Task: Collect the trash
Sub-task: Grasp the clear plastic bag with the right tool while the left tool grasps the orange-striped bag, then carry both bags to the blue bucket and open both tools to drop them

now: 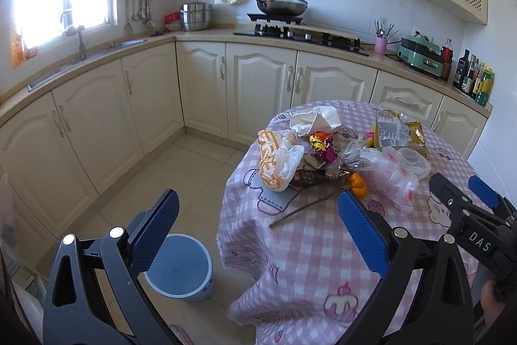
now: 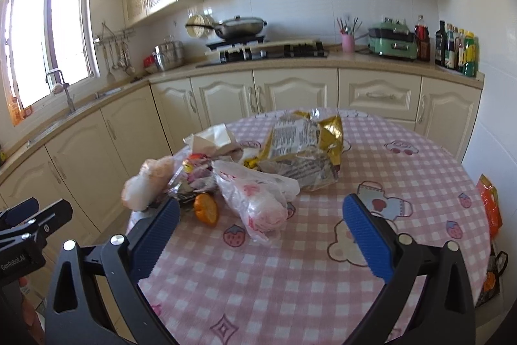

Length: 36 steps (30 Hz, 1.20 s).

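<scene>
A heap of trash lies on the round table with the pink checked cloth (image 1: 290, 264): an orange-and-white plastic bag (image 1: 278, 157), crumpled white paper (image 1: 316, 118), bright candy wrappers (image 1: 323, 144), a gold snack bag (image 1: 397, 128), a clear bag with pink print (image 1: 397, 173), an orange peel (image 1: 357, 183) and a thin stem (image 1: 307, 209). My left gripper (image 1: 258, 231) is open at the table's left edge, short of the heap. My right gripper (image 2: 261, 235) is open above the cloth (image 2: 323, 280), just in front of the clear bag (image 2: 258, 196) and orange peel (image 2: 206, 207); nothing is held.
A blue round bin (image 1: 181, 267) stands on the tiled floor left of the table, under my left finger. Cream kitchen cabinets (image 1: 258, 86) and a worktop run behind. An orange bag (image 2: 489, 202) hangs past the table's right edge. The gold snack bag (image 2: 307, 147) sits mid-table.
</scene>
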### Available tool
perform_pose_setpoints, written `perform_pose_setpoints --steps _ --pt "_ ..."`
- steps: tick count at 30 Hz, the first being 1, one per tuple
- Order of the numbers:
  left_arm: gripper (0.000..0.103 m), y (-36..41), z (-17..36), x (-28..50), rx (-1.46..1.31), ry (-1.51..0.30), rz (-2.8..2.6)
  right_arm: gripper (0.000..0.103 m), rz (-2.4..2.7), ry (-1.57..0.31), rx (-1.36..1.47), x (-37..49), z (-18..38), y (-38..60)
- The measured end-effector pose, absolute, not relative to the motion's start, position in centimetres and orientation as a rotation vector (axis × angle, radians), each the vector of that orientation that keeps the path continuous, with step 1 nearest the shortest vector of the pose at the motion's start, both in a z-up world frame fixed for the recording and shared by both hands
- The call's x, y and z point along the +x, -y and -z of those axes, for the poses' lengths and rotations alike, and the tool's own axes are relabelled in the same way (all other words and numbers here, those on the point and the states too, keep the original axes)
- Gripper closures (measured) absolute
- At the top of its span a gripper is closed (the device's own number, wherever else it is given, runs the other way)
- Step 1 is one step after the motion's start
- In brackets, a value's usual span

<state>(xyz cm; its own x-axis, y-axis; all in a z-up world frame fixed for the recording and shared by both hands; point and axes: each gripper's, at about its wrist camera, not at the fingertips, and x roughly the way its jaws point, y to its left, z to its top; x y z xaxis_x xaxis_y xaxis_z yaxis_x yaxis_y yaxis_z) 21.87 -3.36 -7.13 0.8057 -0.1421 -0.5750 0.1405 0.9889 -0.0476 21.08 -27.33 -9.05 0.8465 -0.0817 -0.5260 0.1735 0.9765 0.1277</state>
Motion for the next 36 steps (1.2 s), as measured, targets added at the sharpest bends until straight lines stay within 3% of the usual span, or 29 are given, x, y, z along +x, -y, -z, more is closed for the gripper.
perform_pose_setpoints --steps 9,10,11,12,15,16,18,20,27,36 --pt "0.008 5.1 10.3 29.2 0.004 -0.695 0.212 0.005 0.16 -0.703 0.174 28.1 12.8 29.1" --pt "0.012 5.4 10.7 29.9 0.002 -0.704 0.222 0.005 0.154 -0.711 0.178 28.4 12.9 29.2" --pt "0.016 5.6 11.1 30.6 -0.006 -0.714 0.23 0.013 0.15 -0.718 0.181 28.7 13.1 29.3" --pt "0.019 5.7 11.5 31.2 -0.016 -0.729 0.242 0.028 0.138 -0.722 0.183 29.0 13.2 29.4" --pt "0.033 5.6 12.4 32.7 -0.049 -0.76 0.274 0.038 0.121 -0.721 0.182 29.3 13.2 29.4" --pt "0.04 5.7 12.6 33.0 -0.059 -0.767 0.287 0.042 0.114 -0.721 0.179 29.4 13.2 29.4" --pt "0.065 5.8 12.9 33.2 -0.075 -0.775 0.313 0.055 0.107 -0.716 0.185 29.3 13.1 29.4" --pt "0.072 5.7 12.9 33.0 -0.091 -0.767 0.332 0.059 0.105 -0.709 0.189 29.0 12.9 29.5" --pt "0.075 4.9 10.7 31.0 -0.116 -0.678 0.37 0.066 0.129 -0.628 0.188 26.8 10.6 29.7" --pt "0.075 1.1 7.6 27.2 -0.152 -0.59 0.324 0.066 0.083 -0.467 0.166 23.5 5.3 26.8"
